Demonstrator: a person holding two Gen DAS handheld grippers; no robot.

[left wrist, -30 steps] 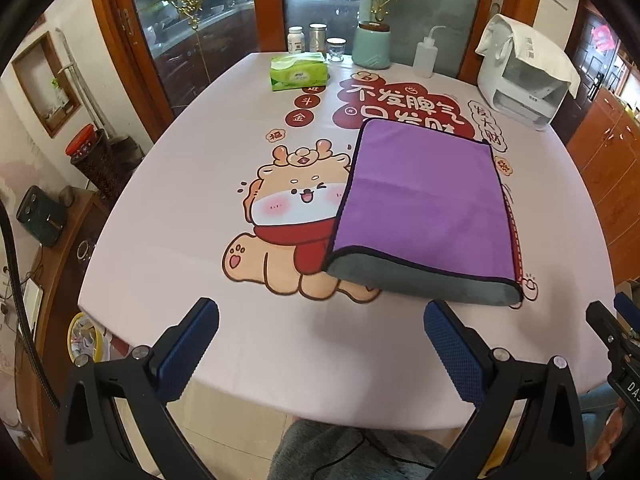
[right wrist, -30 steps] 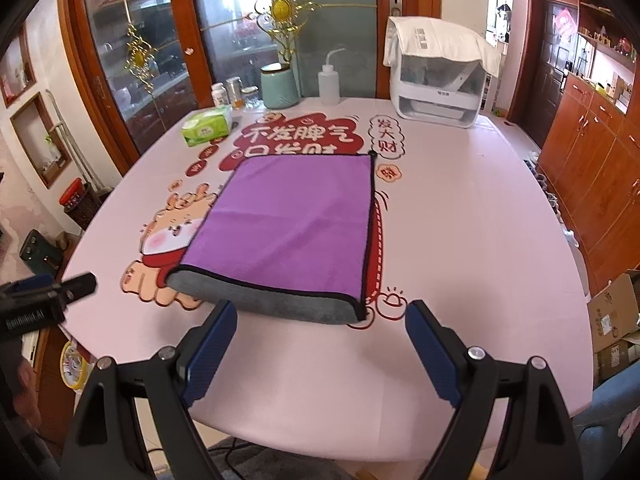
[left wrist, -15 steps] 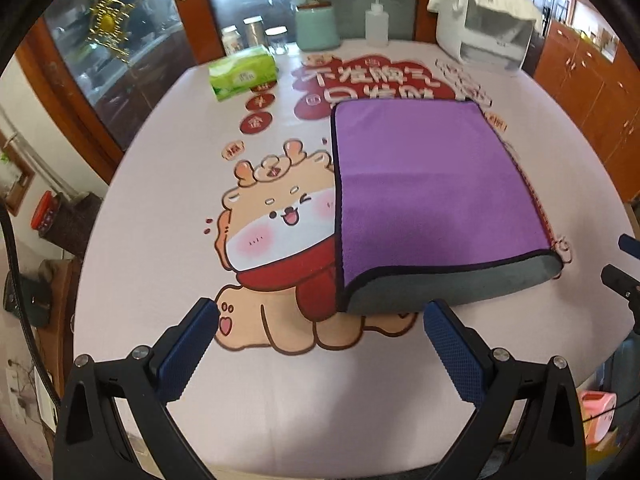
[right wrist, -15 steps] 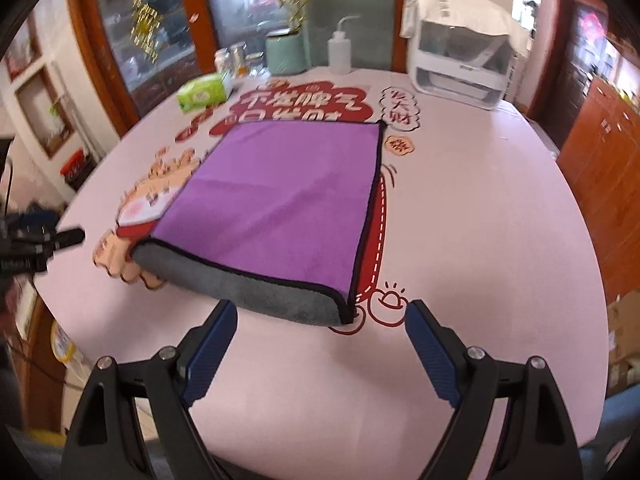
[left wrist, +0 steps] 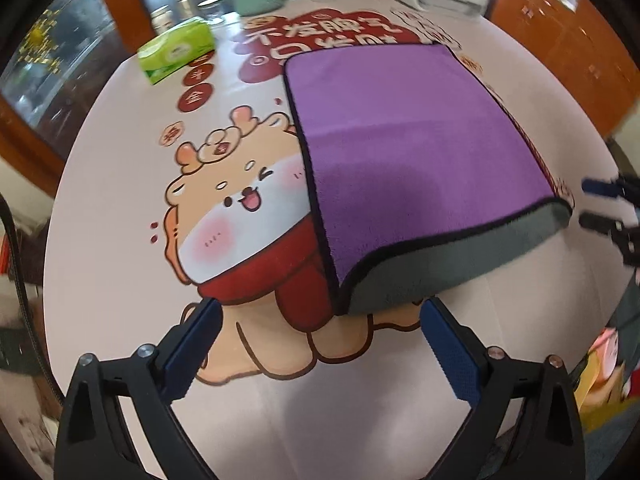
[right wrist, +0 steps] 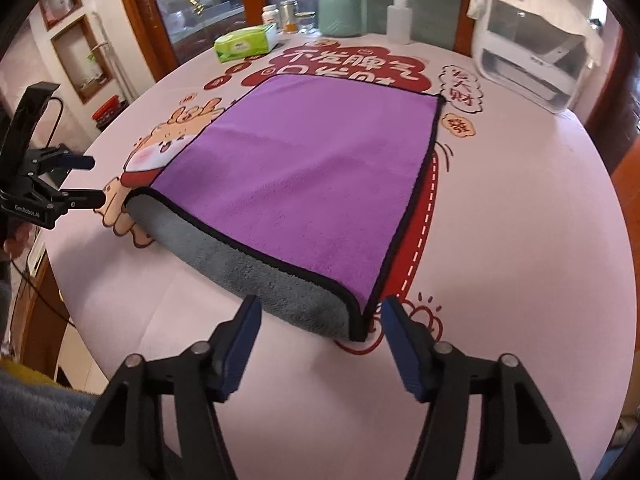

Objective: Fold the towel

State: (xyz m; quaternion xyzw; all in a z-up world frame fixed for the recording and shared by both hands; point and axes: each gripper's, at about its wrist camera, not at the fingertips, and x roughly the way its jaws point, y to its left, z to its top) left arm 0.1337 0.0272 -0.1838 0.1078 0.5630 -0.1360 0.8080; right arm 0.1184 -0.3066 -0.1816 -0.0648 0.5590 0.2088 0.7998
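Left wrist view first: we see our left gripper [left wrist: 320,344] spread wide and holding nothing, its blue pads just short of the near left corner of the towel [left wrist: 416,168]. That corner's grey fold bulges toward us, not touching either pad. At the right edge of this view our right gripper [left wrist: 600,204] pokes in beside the towel's other near corner.

Right wrist view shows that gripper [right wrist: 320,340] from behind: released, jaws apart, straddling the near right corner of the towel [right wrist: 304,172] without clamping it. Here the left gripper [right wrist: 86,182] shows at far left, also parted.

We find the towel folded once, purple side up, lying flat on the table [right wrist: 520,240] over the cartoon print. Farther back stand a green tissue box [right wrist: 246,42] and a squeeze bottle [right wrist: 400,18]. Only the right view gives us the white appliance [right wrist: 532,52] whole; the left view crops it.
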